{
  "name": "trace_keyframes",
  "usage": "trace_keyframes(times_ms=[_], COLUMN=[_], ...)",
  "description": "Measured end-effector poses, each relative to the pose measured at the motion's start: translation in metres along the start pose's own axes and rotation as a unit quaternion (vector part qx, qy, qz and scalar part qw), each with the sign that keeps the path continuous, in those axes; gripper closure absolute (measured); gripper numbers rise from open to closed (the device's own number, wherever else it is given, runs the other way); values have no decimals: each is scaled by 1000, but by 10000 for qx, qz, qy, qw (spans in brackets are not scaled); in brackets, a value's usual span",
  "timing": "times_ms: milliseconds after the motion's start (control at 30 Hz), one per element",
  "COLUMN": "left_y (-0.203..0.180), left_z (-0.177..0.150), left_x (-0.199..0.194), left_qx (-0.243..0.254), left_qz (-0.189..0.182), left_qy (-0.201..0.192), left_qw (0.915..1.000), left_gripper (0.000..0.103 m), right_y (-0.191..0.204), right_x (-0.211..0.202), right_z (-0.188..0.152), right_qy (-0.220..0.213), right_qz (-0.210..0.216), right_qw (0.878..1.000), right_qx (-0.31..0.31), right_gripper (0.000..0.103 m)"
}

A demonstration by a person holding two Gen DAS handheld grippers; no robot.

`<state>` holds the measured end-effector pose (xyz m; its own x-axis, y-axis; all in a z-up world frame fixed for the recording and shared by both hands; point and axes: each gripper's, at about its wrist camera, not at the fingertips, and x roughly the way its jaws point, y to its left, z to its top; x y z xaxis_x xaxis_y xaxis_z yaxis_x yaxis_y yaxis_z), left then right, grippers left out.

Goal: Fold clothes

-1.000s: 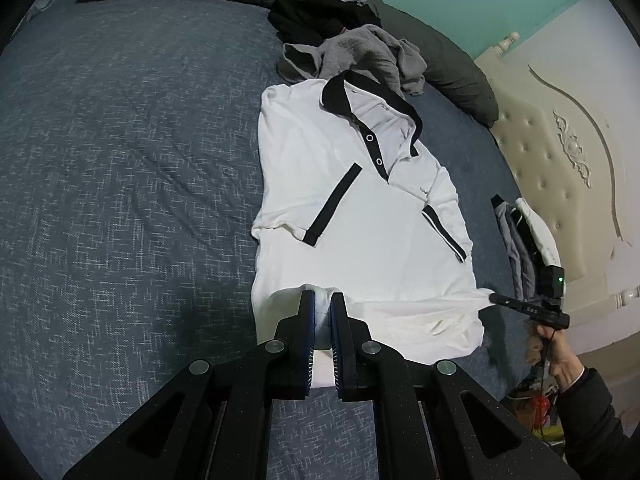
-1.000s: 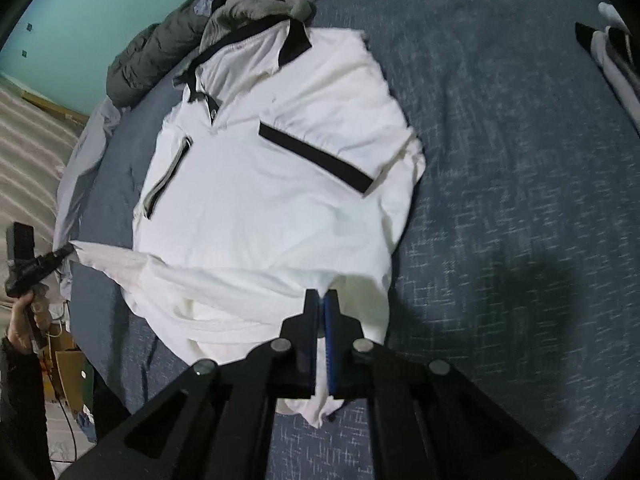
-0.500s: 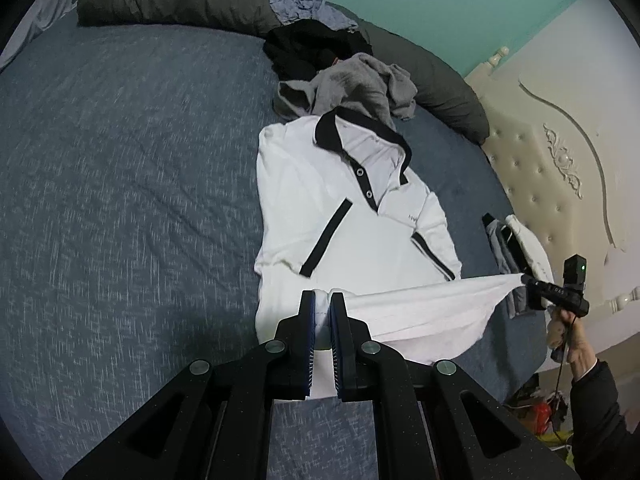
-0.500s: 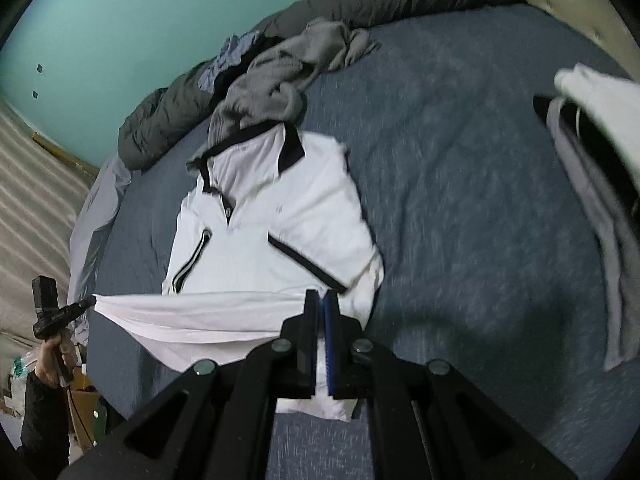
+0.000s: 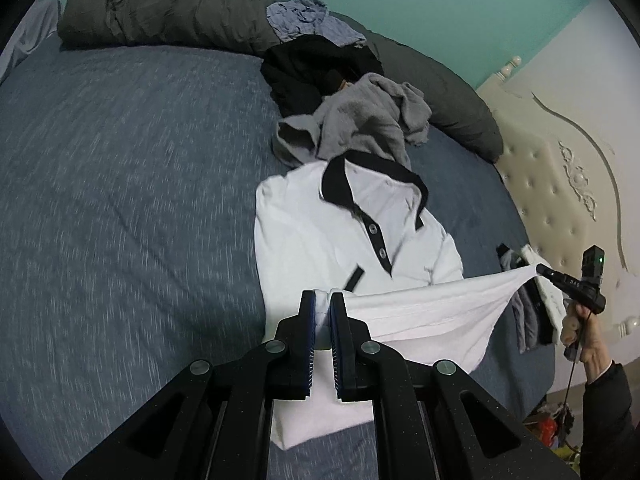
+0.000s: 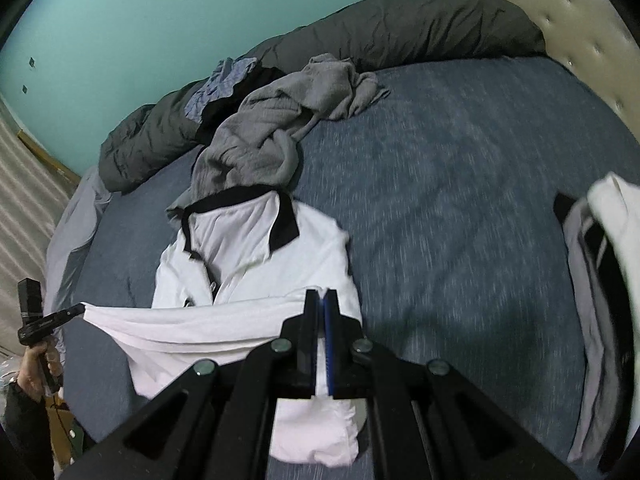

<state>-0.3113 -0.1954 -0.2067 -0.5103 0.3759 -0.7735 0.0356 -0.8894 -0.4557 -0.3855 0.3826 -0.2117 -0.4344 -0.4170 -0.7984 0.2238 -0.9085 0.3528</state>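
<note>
Left wrist view: the left hand-held gripper (image 5: 323, 312) is pinched on one hem corner of a white polo shirt (image 5: 320, 232), and the right hand-held gripper (image 5: 538, 269) is pinched on the other hem corner. The right wrist view confirms both: right hand-held gripper (image 6: 321, 312) pressed onto white cloth, left hand-held gripper (image 6: 78, 309) gripping the far end of the hem. The hem is lifted off the bed (image 5: 120, 200) and stretched nearly taut between them, sagging slightly in the middle. The shirt lies front up near the middle of the bed, with its black collar (image 5: 336, 178) toward the far edge and its sleeves apparently folded inward.

Judgement: the step in hand is carrying the hem up toward the collar to halve the shirt. To do it well, both corners should travel level and at equal pace, with the tension kept even so the sag does not crease, and the hem should land square below the collar.

Surroundings: a crumpled grey garment (image 5: 360, 120) touches the collar and could be caught under the fold. Behind it lie a black garment (image 5: 312, 68) and a dark rolled duvet (image 5: 160, 8) along the far edge. A stack of clothes (image 6: 600, 280) sits toward the headboard (image 5: 560, 152) side, clear of the shirt.
</note>
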Motion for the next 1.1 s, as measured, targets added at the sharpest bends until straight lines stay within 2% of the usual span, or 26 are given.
trace_keyframes(times_ms=[233,433,667,767,800,833,867,900,933,967,1100], left_y=[14,31,47,57,60,63,65,68,70,72,77], left_z=[46,80,96,93,91,89,87,83,77,70,33], left_x=[36,79,128,145,150,153,152,149,144,138,114], left_qx=[-94,-226,-349,-497,-551,-582,-584,-584,-578,-562,-517], left_qz=[132,185,219,350,404,439,449,461,470,466,398], left_qy=[9,25,69,43,33,5,-57,-126,-167,-183,-130], left_qw=[9999,9996,9991,9981,9977,9973,9973,9971,9971,9972,9978], left_gripper=[96,96,96,94,92,87,76,66,46,43,43], right_y=[2,-6,-21,-30,-32,-35,-38,-41,-44,-47,-46], right_x=[45,86,134,151,157,153,149,145,140,136,113], right_z=[49,78,82,78,77,73,69,65,59,53,6], right_qy=[-50,-62,-48,-109,-130,-258,-389,-520,-546,-517,-274], right_qz=[-202,-378,-748,-968,-1041,-1038,-1033,-1028,-871,-771,-284], right_qw=[9998,9993,9971,9947,9938,9935,9930,9923,9934,9942,9985], right_qx=[-64,-16,162,319,371,396,420,444,510,541,383], right_gripper=[101,101,101,100,98,91,77,72,64,64,64])
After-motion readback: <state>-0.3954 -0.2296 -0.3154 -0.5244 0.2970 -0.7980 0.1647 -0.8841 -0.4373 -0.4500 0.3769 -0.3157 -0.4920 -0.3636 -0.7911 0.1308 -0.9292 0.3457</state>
